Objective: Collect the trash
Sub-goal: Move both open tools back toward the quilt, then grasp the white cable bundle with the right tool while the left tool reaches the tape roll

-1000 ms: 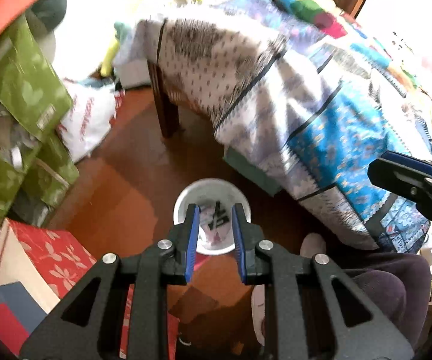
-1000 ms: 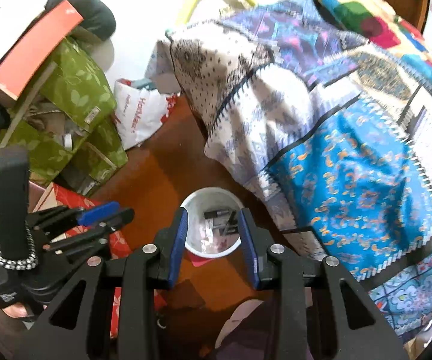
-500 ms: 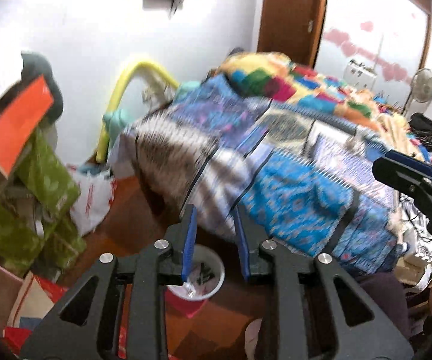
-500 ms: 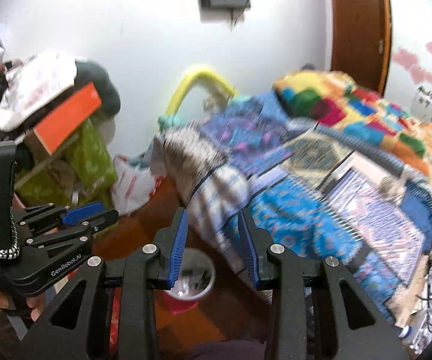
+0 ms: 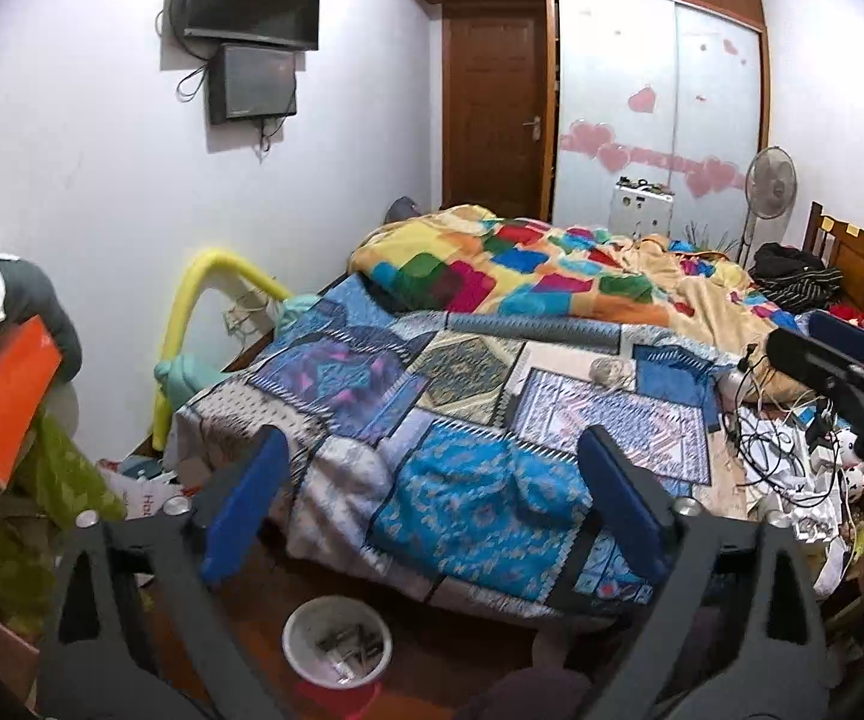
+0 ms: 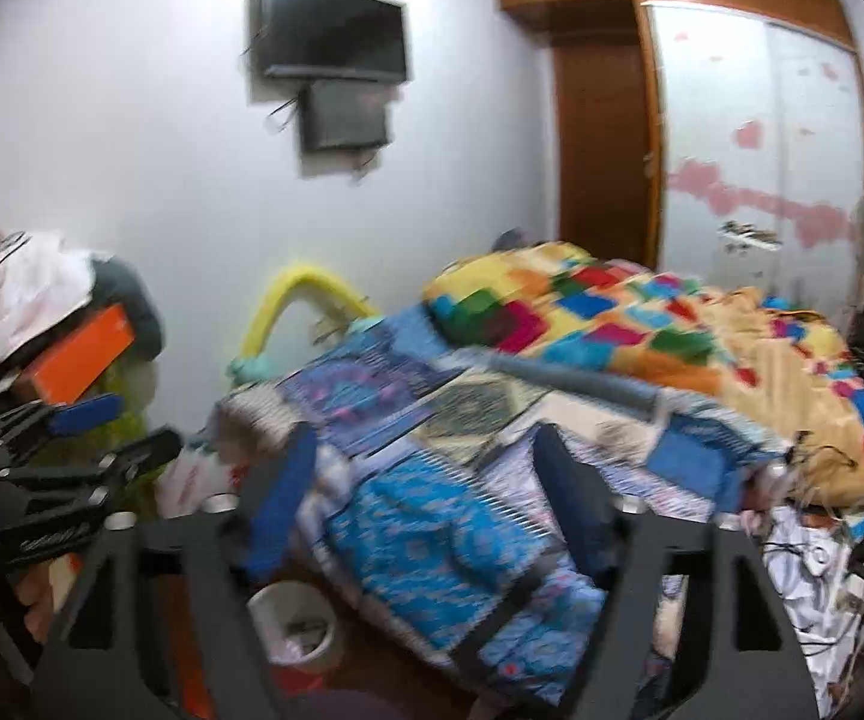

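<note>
Trash sits below us in the white bin (image 5: 336,639) on the near floor, while our left gripper (image 5: 426,510) and right gripper (image 6: 426,498) are both opening, nothing between the blue pads. We aim them out over the patchwork bed (image 5: 492,420), probably to scan for more litter; the tangle of cables and wrappers (image 5: 786,468) at the bed's right edge looks likeliest.
</note>
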`<state>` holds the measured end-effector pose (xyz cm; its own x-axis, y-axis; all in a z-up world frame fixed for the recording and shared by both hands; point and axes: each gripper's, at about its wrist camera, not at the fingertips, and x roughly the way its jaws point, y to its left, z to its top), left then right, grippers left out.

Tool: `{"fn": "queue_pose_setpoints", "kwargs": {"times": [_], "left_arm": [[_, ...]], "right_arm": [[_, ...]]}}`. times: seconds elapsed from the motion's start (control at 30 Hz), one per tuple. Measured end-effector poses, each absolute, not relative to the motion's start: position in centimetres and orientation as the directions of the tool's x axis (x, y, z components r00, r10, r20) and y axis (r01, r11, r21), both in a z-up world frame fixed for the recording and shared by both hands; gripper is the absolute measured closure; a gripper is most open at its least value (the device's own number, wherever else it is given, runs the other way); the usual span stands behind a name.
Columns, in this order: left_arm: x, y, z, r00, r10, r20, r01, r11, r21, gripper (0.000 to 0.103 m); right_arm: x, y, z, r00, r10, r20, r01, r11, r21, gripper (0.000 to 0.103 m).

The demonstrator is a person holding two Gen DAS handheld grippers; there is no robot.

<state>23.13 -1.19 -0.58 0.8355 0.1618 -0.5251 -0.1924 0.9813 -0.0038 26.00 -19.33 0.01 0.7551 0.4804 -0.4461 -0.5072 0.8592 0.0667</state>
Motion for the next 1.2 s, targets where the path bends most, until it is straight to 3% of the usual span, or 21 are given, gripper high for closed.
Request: {"fn": "queue_pose_setpoints", "kwargs": {"times": [0.53,0.9,1.2], "left_arm": [[35.4,-5.1,-4.7,0.784,0.026,-0.620,-0.088,0.994,-0.070,0.005],[45.2,-6.6,-10.3,0.727,-0.033,-0.686,-0.044,0.995,-0.094,0.005],[51.1,-6.7,-17.0,0.651,-0.044,-0.758,-0.034,0.996,-0.088,0.005]], "right_arm": [[33.7,-27.1,-2.7,0.811,0.271,-0.518,-0.285,0.957,0.054,0.017],[41.4,-28.4,-8.6,0.743,0.239,-0.625,-0.263,0.963,0.055,0.017],[50.0,-26.7,-16.8,0.557,0.319,-0.767,-0.330,0.932,0.148,0.017]]}}
